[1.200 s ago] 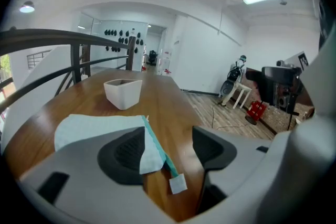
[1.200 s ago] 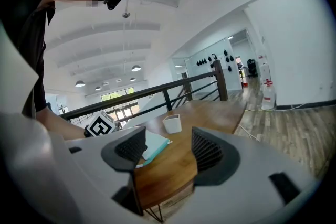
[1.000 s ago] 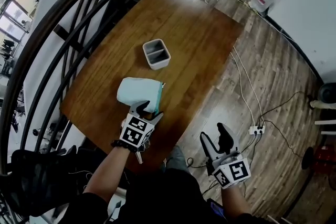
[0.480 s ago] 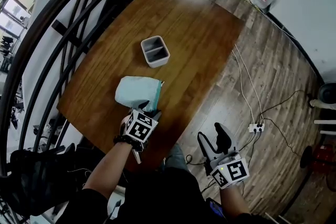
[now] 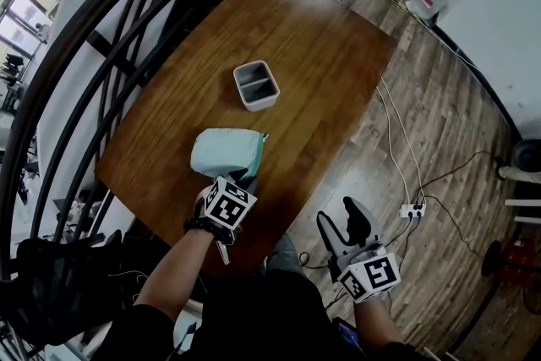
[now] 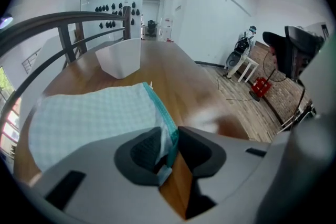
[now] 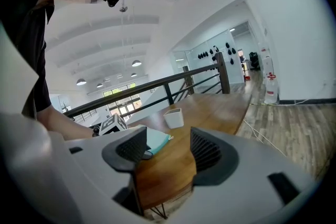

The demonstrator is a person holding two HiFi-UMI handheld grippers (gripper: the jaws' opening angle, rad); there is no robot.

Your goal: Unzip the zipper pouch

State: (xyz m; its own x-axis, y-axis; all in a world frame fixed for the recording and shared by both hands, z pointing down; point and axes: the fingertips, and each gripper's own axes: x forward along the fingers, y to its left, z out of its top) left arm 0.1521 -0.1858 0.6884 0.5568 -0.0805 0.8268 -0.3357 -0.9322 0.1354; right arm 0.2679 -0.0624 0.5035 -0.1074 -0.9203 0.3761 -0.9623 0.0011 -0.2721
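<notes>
The zipper pouch (image 5: 224, 152) is pale mint with a teal zipper edge on its right side and lies flat near the front of the wooden table (image 5: 321, 55). My left gripper (image 5: 239, 176) points steeply down at the pouch's near right corner. In the left gripper view the pouch (image 6: 89, 118) fills the left half, and the left gripper (image 6: 170, 147) has just been closing, its pads now pinching the teal zipper edge. My right gripper (image 5: 342, 224) hovers open off the table's front right edge, with nothing between its jaws (image 7: 167, 152). It sees the pouch (image 7: 156, 140) from the side.
A small grey two-compartment box (image 5: 255, 85) stands on the table beyond the pouch, also seen as a white box (image 6: 121, 60) in the left gripper view. A black railing (image 5: 127, 38) curves along the table's left. Cables and a power strip (image 5: 412, 209) lie on the floor at right.
My left gripper has sunk onto the pouch's near right corner and its jaws have closed on the zipper edge. The right gripper has stayed where it was.
</notes>
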